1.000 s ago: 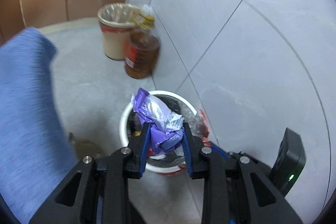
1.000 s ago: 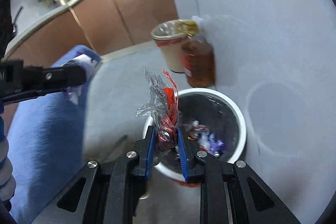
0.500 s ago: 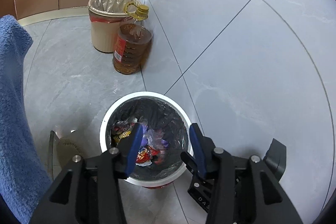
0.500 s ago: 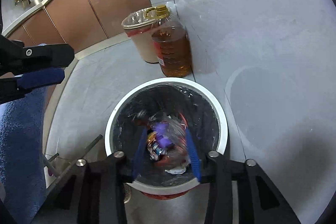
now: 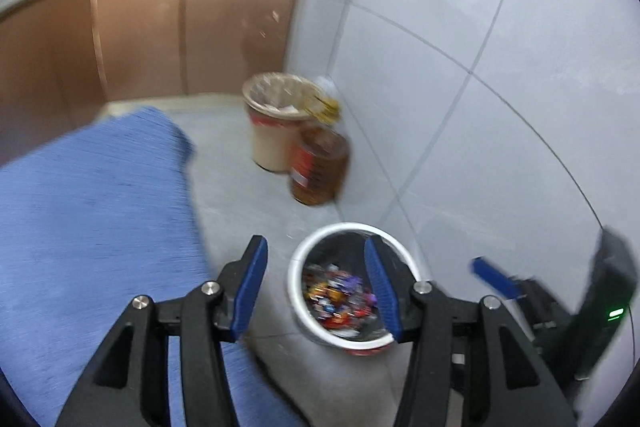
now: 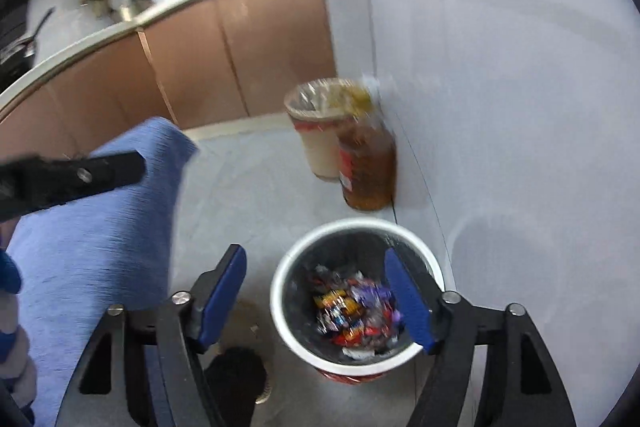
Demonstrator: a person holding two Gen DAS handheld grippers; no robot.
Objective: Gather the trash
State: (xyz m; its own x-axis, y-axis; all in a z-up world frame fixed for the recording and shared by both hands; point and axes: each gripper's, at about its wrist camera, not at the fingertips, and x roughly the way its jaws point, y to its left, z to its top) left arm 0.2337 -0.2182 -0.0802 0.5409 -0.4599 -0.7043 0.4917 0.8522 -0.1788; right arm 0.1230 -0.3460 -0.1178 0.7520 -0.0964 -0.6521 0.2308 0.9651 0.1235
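Both the left tongs [image 5: 314, 277] and the right tongs [image 6: 316, 285] are hanging wide and empty above the bin [image 5: 298, 273] at lower centre, risking knocking its rim.

The white-rimmed bin [image 6: 280, 311] had a black liner and held wrappers [image 6: 356, 307] in purple, red, orange and white. The oil bottle [image 6: 368, 167] was amber with a red label; the beige bin [image 5: 272, 143] carried a red band. The cloth [image 5: 92, 211] was blue, the cabinets [image 5: 140, 31] copper-brown, the tiles [image 5: 480, 147] pale grey.
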